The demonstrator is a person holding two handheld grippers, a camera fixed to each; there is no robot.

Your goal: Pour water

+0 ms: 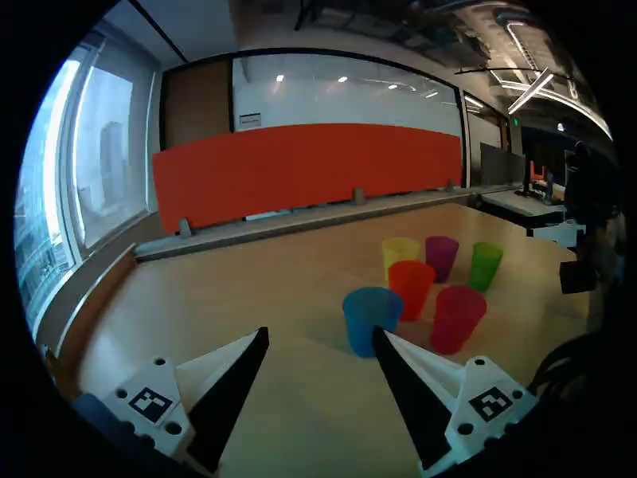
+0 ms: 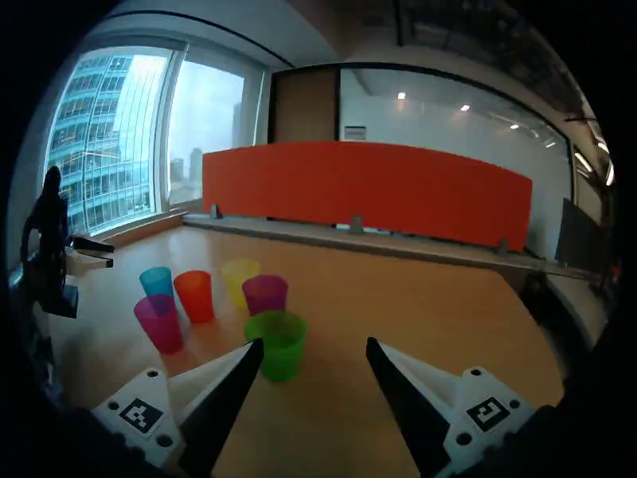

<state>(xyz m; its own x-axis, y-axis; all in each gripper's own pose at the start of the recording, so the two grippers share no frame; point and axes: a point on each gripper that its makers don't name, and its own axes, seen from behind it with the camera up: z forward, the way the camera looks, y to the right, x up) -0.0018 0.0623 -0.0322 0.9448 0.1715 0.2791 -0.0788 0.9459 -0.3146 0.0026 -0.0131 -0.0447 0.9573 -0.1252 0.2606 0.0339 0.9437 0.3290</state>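
Observation:
Several translucent plastic cups stand upright in a cluster on a wooden table [image 1: 231, 295]. In the left gripper view the blue cup [image 1: 372, 319] is nearest, just past my right fingertip, with the orange [image 1: 411, 288], pink [image 1: 457, 319], yellow [image 1: 400, 253], purple [image 1: 441, 257] and green [image 1: 485, 265] cups behind it. My left gripper [image 1: 318, 334] is open and holds nothing. In the right gripper view the green cup [image 2: 276, 344] stands closest, beside the left fingertip of my right gripper [image 2: 312, 342], which is open and empty. The other gripper [image 2: 87, 253] shows at the far left.
An orange partition [image 1: 302, 171] runs along the table's far edge, with a glass wall behind it. Tall windows [image 2: 111, 143] lie to the left. Bare tabletop [image 2: 430, 311] stretches to the right of the cups. A desk with monitors [image 1: 509, 171] stands at the far right.

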